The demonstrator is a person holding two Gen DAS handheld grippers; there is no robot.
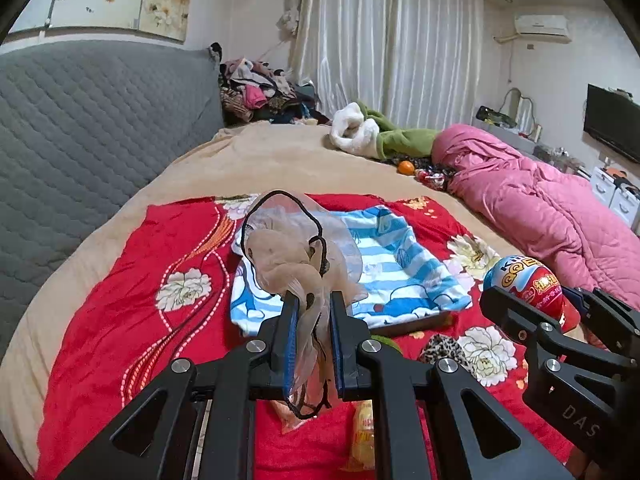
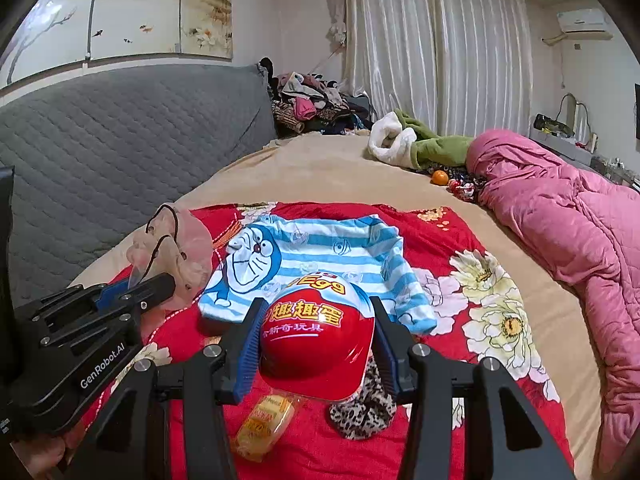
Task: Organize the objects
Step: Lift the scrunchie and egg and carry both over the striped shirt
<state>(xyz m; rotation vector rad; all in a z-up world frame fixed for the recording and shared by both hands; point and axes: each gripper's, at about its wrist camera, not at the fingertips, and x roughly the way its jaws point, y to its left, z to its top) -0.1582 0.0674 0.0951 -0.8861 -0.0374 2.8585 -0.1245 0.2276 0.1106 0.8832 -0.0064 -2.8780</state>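
In the left wrist view the left gripper [image 1: 312, 308] fills the lower centre of the frame, its fingers [image 1: 289, 320] drawn narrow and clamped on a sheer beige drawstring pouch [image 1: 288, 258], which bunches upward above the tips with its black cord [image 1: 280, 208] looping over the top. The pouch is lifted clear of the red floral blanket [image 1: 132, 308] that covers the near part of the bed [image 1: 260, 160]. At the right edge of the same frame the right gripper [image 1: 536, 300] holds a red and blue toy egg [image 1: 524, 284]. The right wrist view shows that gripper [image 2: 316, 316] at lower centre, its fingers [image 2: 250, 344] partly spread and pressed against both sides of the toy egg [image 2: 318, 344], held above the blanket. Just behind the egg, in the middle of the frame, a blue-and-white striped cartoon shirt [image 2: 320, 252] lies spread flat on the blanket. Below the egg, at the bottom of the frame, sit a yellow wrapped snack [image 2: 264, 428] and, just to its right, a leopard-print cloth [image 2: 364, 416]. A pink quilt [image 2: 560, 220] is heaped along the right side, and a small orange [image 2: 440, 177] rests on the bed near its upper end.
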